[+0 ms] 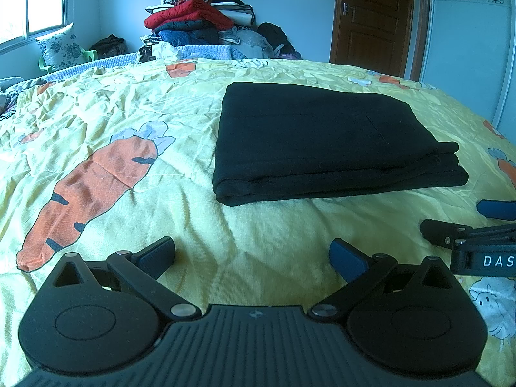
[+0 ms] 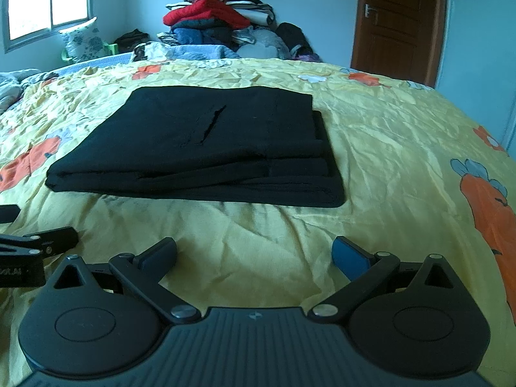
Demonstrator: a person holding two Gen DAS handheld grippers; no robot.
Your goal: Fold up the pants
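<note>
Folded black pants on a carrot-print bed, two grippers spread wide.

Bed (image 1: 264, 225): yellow crumpled cover, orange carrots. Pile of clothes (image 1: 196, 16): stacked beyond the far edge, red item near top. Pants (image 1: 316, 138): black, folded into a layered rectangle, flat mid-bed. Left gripper (image 1: 251, 254): fingers wide apart, holding nothing, short of the pants. Right gripper (image 2: 254, 254): likewise wide, holding nothing, beside the left.

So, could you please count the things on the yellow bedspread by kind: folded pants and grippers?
Black folded pants: 1
Grippers: 2, the left gripper and the right gripper, both with fingers open, holding nothing
Total: 3
</note>
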